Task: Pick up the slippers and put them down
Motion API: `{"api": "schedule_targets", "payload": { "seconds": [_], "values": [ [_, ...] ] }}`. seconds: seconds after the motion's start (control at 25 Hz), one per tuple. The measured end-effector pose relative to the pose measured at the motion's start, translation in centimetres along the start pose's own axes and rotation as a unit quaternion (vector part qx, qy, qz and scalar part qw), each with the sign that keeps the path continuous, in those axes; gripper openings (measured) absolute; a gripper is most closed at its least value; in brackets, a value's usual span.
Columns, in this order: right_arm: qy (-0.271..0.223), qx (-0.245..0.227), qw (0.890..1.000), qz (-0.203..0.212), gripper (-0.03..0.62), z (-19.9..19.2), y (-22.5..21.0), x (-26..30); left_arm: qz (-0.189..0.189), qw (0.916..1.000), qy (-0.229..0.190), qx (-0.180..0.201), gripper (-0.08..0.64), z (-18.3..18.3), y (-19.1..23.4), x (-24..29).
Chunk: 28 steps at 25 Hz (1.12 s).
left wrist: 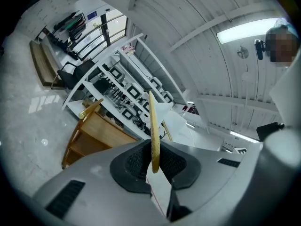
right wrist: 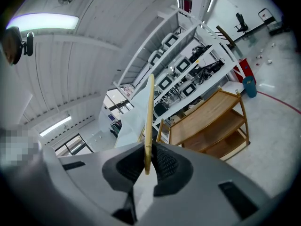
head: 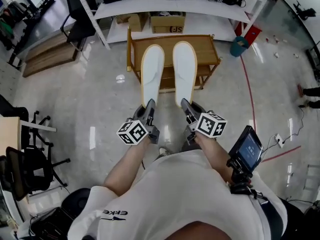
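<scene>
Floor [head: 90, 89]: pale glossy stone, with a red line [head: 247, 84] at right.
Furniture: low wooden rack [head: 205, 49] ahead; white shelving [head: 150, 6] behind it, cardboard boxes [head: 167, 23] low in it; black chairs [head: 27, 164] at left.
Light: ceiling strip lamp [left wrist: 244, 29], lit.

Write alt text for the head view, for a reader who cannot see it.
The left claw grips the left slipper and the right claw the right slipper, side by side in front of a wooden rack. Both slippers are white with tan edges.
</scene>
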State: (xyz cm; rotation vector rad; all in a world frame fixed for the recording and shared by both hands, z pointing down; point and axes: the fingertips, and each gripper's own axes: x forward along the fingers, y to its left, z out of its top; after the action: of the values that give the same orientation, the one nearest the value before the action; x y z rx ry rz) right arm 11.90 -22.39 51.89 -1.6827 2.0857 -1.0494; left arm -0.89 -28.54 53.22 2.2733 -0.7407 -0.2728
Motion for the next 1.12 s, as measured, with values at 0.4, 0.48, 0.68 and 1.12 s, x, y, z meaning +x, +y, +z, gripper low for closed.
{"api": "schedule_targets", "payload": {
  "seconds": [0.4, 0.48, 0.68, 1.12],
  "values": [
    [-0.02, 0.006, 1.0, -0.024, 0.032, 4.2, -5.7, -2.8, -0.021, 0.9994, 0.027, -0.002, 0.029, -3.3, -3.0, 7.0],
    [-0.022, 0.006, 0.999, -0.024, 0.032, 5.3, -6.7, -3.1, -0.021, 0.9994, 0.028, -0.002, 0.029, -3.7, -3.6, 8.5],
    [-0.021, 0.011, 1.0, -0.02, 0.032, 9.7, -10.7, -3.8, -0.017, 0.9994, 0.031, 0.002, 0.029, -4.8, -5.9, 13.9],
    [-0.007, 0.023, 1.0, -0.01, 0.032, 16.0, -18.7, -4.2, 0.009, 0.9998, 0.019, 0.006, 0.029, -6.9, -8.2, 22.4]
  ]
}}
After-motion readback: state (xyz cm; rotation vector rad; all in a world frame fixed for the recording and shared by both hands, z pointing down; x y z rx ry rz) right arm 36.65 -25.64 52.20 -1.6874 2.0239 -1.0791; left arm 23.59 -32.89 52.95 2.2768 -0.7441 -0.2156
